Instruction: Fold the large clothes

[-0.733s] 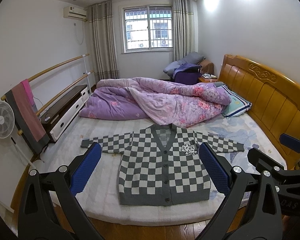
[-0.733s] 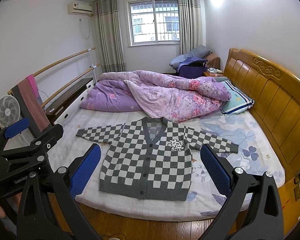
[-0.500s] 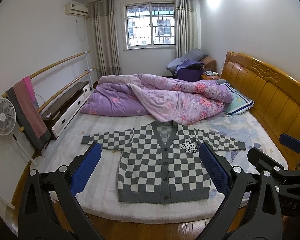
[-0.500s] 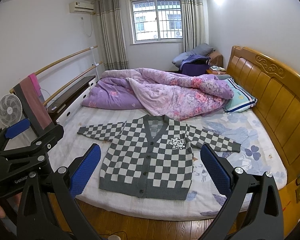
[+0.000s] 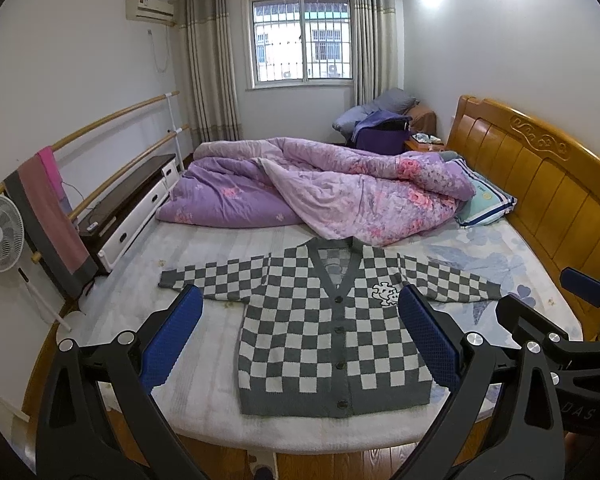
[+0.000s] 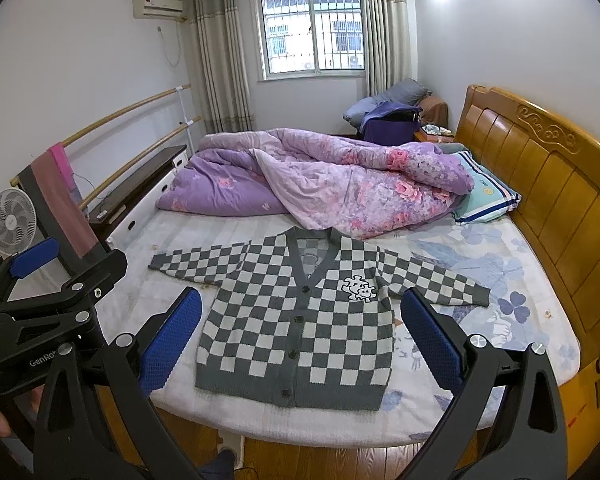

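Cardigan (image 5: 332, 320), checked grey and white, lies flat and buttoned on the near part of the bed (image 5: 204, 248), both sleeves spread out to the sides and hem toward the cameras. Behind it a purple quilt (image 5: 332, 188) is heaped, its edge apparently just touching the collar. Left gripper (image 5: 300, 336) hangs above the bed's near edge with blue pads wide apart, holding nothing. Right gripper (image 6: 300, 336) hovers likewise, spread wide and empty, apart from the garment.

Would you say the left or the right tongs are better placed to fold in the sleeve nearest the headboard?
Right tongs: open, and the sleeve lies just past their right finger.
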### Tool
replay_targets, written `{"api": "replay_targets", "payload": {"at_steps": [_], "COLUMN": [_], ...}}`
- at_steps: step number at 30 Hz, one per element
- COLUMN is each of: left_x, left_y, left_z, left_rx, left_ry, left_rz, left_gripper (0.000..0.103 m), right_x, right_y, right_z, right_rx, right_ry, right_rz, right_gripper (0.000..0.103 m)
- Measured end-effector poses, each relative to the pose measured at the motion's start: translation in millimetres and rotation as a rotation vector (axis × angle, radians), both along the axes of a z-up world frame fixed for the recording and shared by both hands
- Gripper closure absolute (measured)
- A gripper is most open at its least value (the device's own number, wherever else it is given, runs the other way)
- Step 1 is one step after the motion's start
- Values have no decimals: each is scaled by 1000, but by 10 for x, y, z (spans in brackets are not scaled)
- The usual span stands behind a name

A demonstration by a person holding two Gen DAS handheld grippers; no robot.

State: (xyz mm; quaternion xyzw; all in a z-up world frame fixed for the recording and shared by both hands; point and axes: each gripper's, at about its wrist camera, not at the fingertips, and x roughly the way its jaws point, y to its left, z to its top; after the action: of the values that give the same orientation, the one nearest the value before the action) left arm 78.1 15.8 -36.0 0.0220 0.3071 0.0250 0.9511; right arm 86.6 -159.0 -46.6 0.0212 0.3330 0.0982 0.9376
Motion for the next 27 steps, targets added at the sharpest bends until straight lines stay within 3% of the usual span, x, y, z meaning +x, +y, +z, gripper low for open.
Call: {"api": "replay_targets", "payload": {"at_steps": [8, 16, 20, 27], "left_x": [924, 2031, 2494, 3283], "left_y": [653, 1476, 1909, 2901], "left_z": [-329, -866, -1181, -1972], "left_rx": [-61, -115, -136, -295], "left_ry": [73, 198, 247, 381], "left_rz": [-53, -64, -58, 42], "left_gripper": [5, 5, 5, 5], "right_x": [783, 1729, 2253, 3018], "right_y": [680, 1500, 1950, 2554], "right_z": [-280, -688, -1019, -1747], "right_rx": [-38, -60, -74, -116], "right_ry": [40, 107, 185, 298], "right_rz": [-53, -89, -80, -82], "right_gripper": [7, 7, 7, 7]}}
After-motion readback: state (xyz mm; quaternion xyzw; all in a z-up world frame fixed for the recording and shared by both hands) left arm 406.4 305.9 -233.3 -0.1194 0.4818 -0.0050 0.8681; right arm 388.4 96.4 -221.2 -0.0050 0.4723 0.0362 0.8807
